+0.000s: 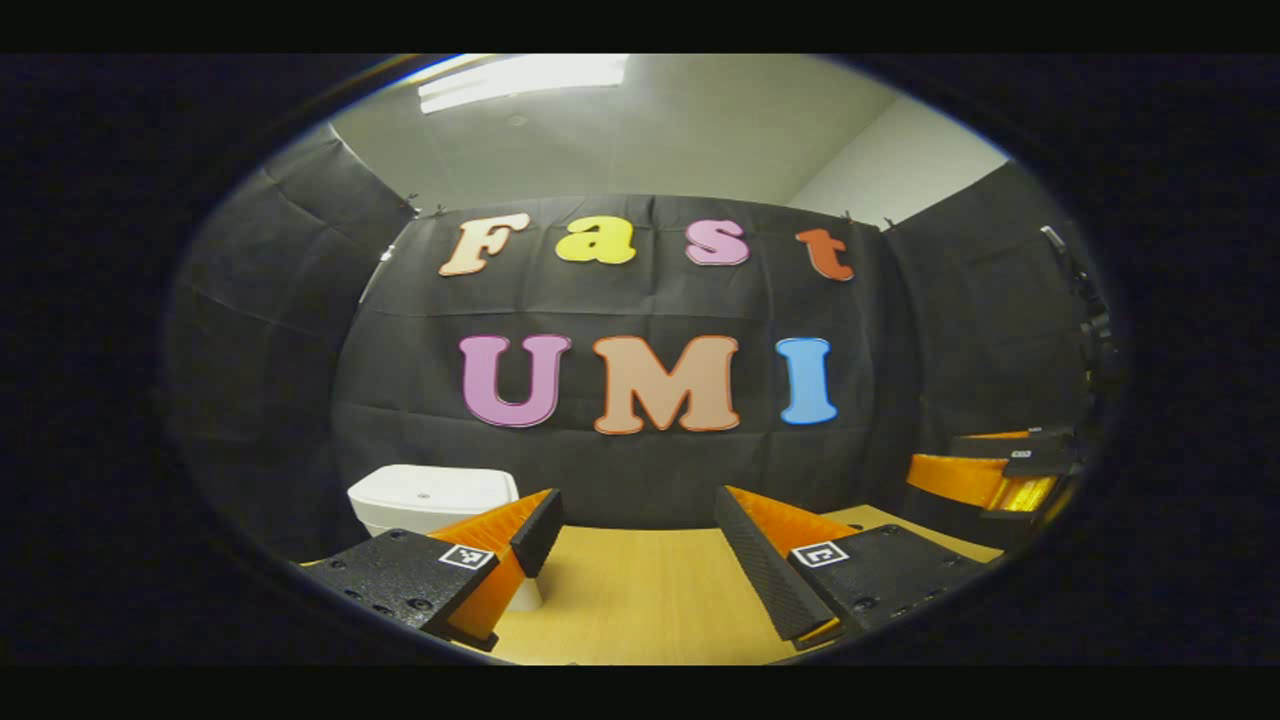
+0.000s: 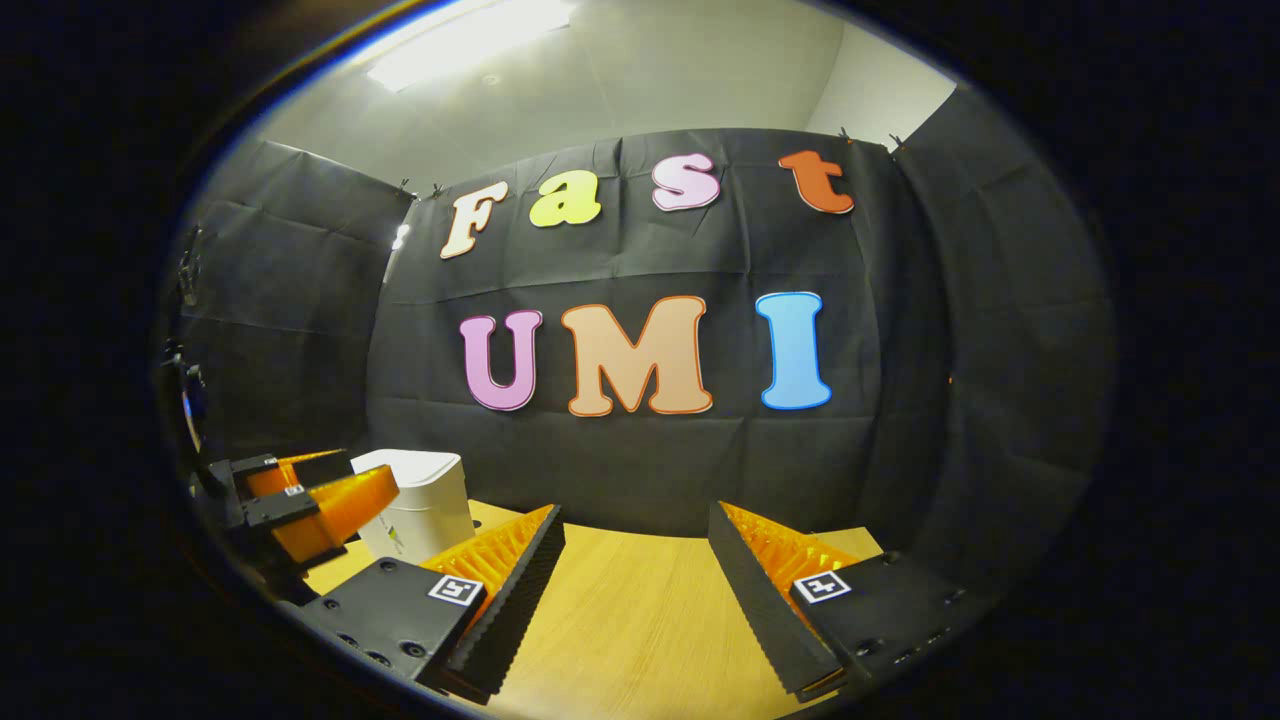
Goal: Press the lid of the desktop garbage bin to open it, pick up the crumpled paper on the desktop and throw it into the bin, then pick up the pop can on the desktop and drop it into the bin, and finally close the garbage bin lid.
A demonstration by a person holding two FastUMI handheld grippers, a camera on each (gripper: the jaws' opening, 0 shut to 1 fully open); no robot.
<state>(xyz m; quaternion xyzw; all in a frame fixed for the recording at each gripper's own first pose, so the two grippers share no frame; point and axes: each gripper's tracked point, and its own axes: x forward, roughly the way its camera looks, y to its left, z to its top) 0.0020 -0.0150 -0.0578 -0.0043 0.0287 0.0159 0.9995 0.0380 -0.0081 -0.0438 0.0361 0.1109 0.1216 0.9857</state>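
A white desktop garbage bin (image 1: 432, 500) with its lid down stands at the back left of the wooden table, partly behind my left gripper's left finger. My left gripper (image 1: 640, 545) hangs open above the table with nothing between its fingers. In the right gripper view the same bin (image 2: 420, 500) stands at the left, and my right gripper (image 2: 635, 555) is open and holds nothing. The left gripper (image 2: 320, 500) shows at the left of that view, in front of the bin. The right gripper (image 1: 1000, 475) shows at the right edge of the left gripper view.
The wooden table (image 1: 640, 600) runs back to the black cloth wall (image 1: 640, 300). In the right gripper view the table (image 2: 640, 620) ends close to that wall (image 2: 640, 460).
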